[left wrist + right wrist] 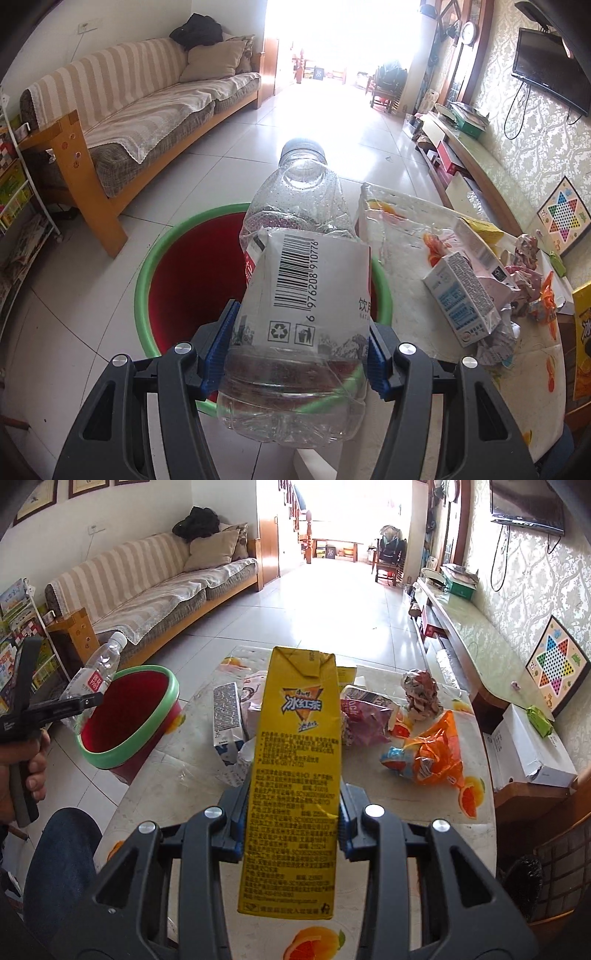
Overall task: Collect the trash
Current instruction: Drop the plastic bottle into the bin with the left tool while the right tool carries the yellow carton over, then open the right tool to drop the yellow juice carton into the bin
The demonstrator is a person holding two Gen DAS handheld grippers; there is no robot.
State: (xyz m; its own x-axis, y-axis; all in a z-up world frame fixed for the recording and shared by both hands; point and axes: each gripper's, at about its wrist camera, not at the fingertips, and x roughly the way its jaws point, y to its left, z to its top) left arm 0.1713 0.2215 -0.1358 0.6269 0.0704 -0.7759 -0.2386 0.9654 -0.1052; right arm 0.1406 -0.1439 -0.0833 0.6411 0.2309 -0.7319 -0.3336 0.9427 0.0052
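Trash comes first: my left tool [297, 354] clamps an empty plastic bottle [295, 280] over the red bin [147, 295], ready to drop. My right tool [290, 829] grips a yellow tea carton [295, 760] above the littered tabletop [476, 834]; it goes binward next.

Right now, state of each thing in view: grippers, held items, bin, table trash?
left gripper: shut on the bottle, over the bin
plastic bottle: empty, capped, crumpled
right gripper: shut on the carton, above the table
yellow tea carton: held upright, dented
bin: open, nothing seen inside
milk carton: on table, not collected
orange wrapper: crumpled, on table
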